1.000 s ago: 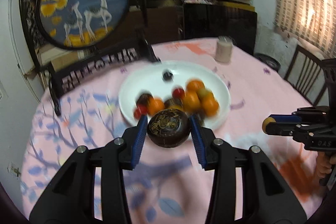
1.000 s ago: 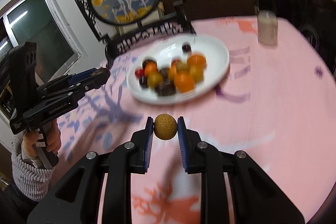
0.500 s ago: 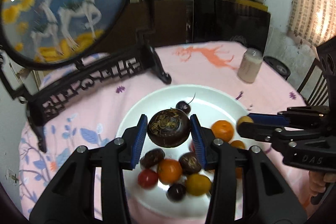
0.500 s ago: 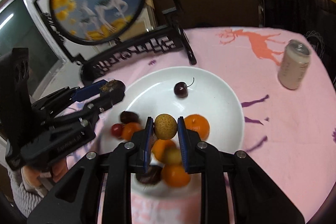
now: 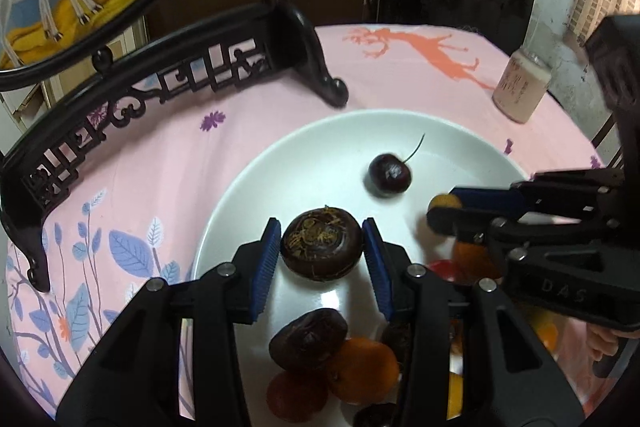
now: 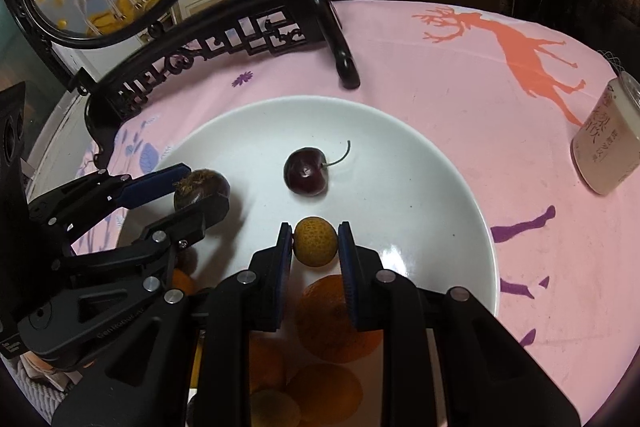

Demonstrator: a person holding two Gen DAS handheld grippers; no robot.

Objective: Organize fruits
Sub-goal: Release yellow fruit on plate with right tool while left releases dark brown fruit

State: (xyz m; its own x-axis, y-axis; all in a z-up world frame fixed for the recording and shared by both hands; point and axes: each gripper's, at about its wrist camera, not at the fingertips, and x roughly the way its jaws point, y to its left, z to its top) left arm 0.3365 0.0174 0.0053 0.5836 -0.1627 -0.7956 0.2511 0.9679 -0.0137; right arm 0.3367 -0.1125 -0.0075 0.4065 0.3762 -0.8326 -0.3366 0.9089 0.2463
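The left gripper [image 5: 322, 253] fingers pinch a dark squat fruit [image 5: 322, 250], crown facing the camera; the right gripper [image 6: 315, 242] fingers clamp a small yellow fruit [image 6: 315, 241]. Both hang over the white plate [image 6: 420, 163].

Table: pink printed tablecloth [image 6: 460, 75]
On cloth: white plate [image 6: 432, 163], carved black stand [image 6: 224, 43], pale can [image 6: 604, 143]
In plate: cherry [image 6: 305, 171], piled fruits [image 5: 340, 359]
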